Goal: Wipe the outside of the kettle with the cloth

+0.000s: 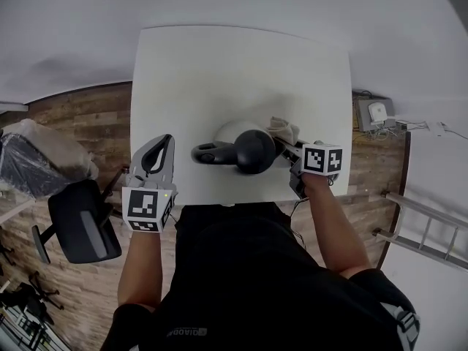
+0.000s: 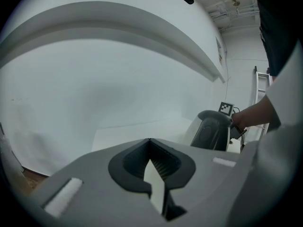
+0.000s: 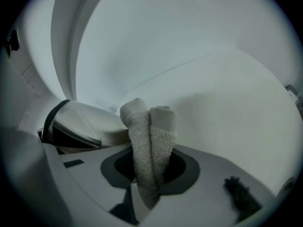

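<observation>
I note the right gripper (image 1: 287, 149) fingers pinching the folded cloth (image 3: 149, 141) beside the kettle (image 1: 245, 148). The left gripper (image 1: 167, 140) fingers are pressed together, empty, over the counter (image 1: 234, 72).

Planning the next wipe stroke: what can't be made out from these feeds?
- Cloth to kettle contact: head view, the right gripper and the kettle's dark top cover it; right gripper view, the cloth itself hides it.
- Kettle's base and lower wall: head view, hidden under its own top.
- Kettle's right side: left gripper view, the person's hand covers it.
</observation>
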